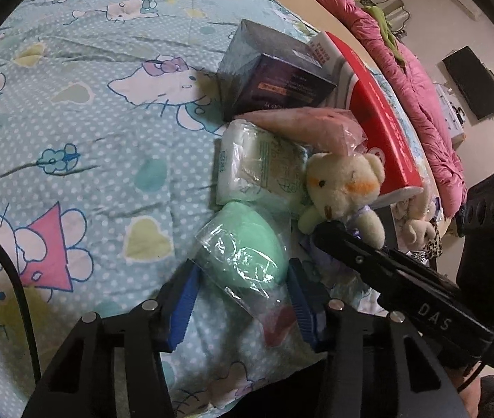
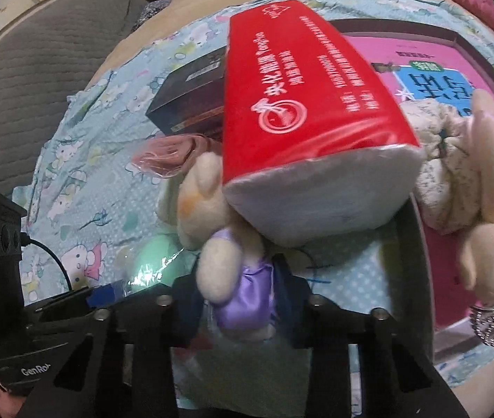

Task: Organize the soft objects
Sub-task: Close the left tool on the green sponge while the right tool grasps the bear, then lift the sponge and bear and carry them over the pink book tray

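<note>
A mint-green soft pad in a clear plastic bag [image 1: 247,240] lies on the cartoon-print bedspread [image 1: 72,132]. My left gripper [image 1: 243,292] has its blue pads [image 1: 182,303] against both sides of the bag. A cream teddy bear [image 1: 341,181] in a purple dress leans on the red tissue pack [image 1: 382,122]. In the right wrist view the bear's purple body [image 2: 243,299] sits between the dark fingers of my right gripper [image 2: 241,308], which closes on it. The green pad [image 2: 156,257] shows at lower left there.
A white wrapped tissue pack [image 1: 257,170], a pink bagged item [image 1: 299,125] and a dark box [image 1: 274,73] lie behind the green pad. Right of the red pack [image 2: 302,104], a dark-walled box [image 2: 417,261] holds a pink book and other plush toys [image 2: 484,188].
</note>
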The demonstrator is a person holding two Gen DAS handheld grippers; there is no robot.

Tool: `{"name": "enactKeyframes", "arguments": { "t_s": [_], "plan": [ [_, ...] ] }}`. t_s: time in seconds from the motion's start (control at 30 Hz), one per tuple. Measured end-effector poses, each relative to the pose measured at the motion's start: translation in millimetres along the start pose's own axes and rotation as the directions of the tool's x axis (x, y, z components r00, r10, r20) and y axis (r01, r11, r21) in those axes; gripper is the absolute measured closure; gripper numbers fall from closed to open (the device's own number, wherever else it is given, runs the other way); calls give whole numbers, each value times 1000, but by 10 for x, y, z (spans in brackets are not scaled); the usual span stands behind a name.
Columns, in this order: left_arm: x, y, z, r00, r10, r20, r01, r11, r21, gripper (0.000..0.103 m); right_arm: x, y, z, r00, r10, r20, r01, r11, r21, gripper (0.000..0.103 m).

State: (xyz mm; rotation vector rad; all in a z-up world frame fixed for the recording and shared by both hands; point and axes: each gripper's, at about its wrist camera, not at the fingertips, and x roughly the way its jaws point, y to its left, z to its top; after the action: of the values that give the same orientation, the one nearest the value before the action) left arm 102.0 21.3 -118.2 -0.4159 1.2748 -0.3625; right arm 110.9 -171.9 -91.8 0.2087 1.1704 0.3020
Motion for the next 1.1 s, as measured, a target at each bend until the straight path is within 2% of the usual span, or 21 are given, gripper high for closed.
{"name": "enactKeyframes", "arguments": {
  "t_s": [0.23, 0.27, 0.5, 0.7, 0.77, 0.9, 1.1],
  "plan": [
    [-19, 130, 40, 999, -41, 10, 41, 998, -42, 50, -155, -52, -51, 998, 63, 8, -63, 998, 24, 71],
    [-15, 123, 43, 999, -41, 15, 41, 998, -44, 57, -187, -48, -62, 997, 70, 12, -70, 997, 23, 71],
    [9, 54, 69, 998, -51, 49, 54, 997, -60, 62, -477, 10, -128, 994, 102, 42, -102, 995, -3, 71],
    [-214, -72, -6, 996, 1, 92, 1, 1000, -24, 62, -677, 63, -118, 989, 124, 85, -123, 992, -20, 71],
    [-301, -141, -36, 993, 44, 106, -44, 999, -5, 62, -727, 53, -113, 987, 132, 94, -131, 991, -16, 71],
    [-513, -317, -82, 984, 90, 154, -96, 995, 31, 62, -842, 67, -113, 982, 149, 116, -148, 989, -14, 71],
    [-897, -527, -122, 966, 121, 229, -137, 989, 56, 62, -1072, 154, -71, 967, 193, 168, -194, 981, -13, 71]
  ]
}}
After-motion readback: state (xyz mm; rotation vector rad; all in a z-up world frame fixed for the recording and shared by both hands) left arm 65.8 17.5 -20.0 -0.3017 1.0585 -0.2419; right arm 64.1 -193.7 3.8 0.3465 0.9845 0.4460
